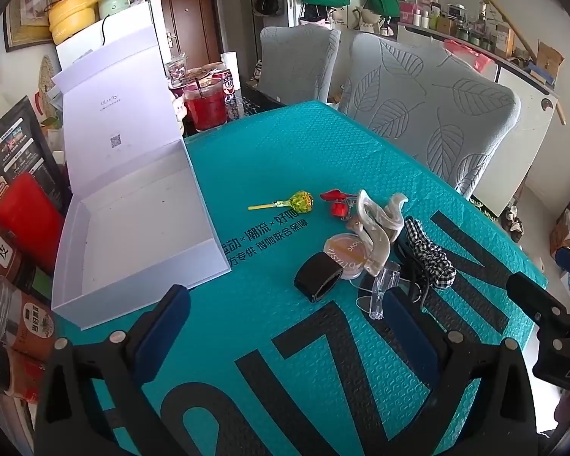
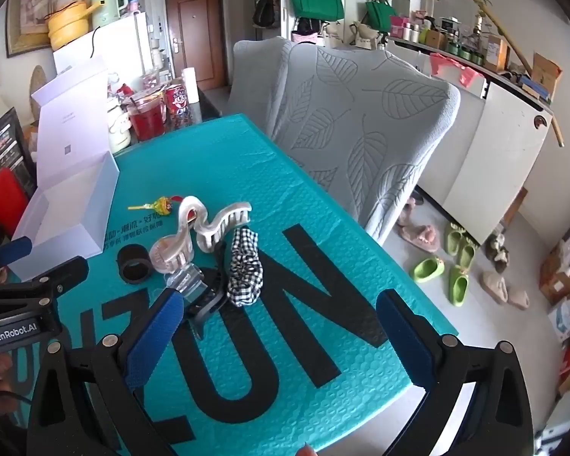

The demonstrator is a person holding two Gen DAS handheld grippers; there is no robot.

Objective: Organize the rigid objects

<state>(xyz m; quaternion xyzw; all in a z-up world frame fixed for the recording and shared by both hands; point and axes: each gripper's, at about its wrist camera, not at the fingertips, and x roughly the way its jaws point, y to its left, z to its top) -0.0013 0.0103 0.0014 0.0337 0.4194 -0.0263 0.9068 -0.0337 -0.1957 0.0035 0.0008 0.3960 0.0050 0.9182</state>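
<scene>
With both my left hand-held gripper (image 1: 285,326) and right hand-held gripper (image 2: 281,326) spread apart and empty, I risk snagging the checked scrunchie (image 2: 245,271) tangled against the hair claw (image 2: 212,224) at frame centre.

Teal mat (image 1: 285,159) bubble-textured plastic; white box (image 1: 133,224) matt card; hair claw (image 2: 224,224) glossy plastic.

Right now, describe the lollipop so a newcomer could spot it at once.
Start at the open white cardboard box on the teal bubble mailer. Just right of it, before the pile of hair clips, lies the green-and-yellow wrapped lollipop: the only thing with a thin yellow stick.
</scene>
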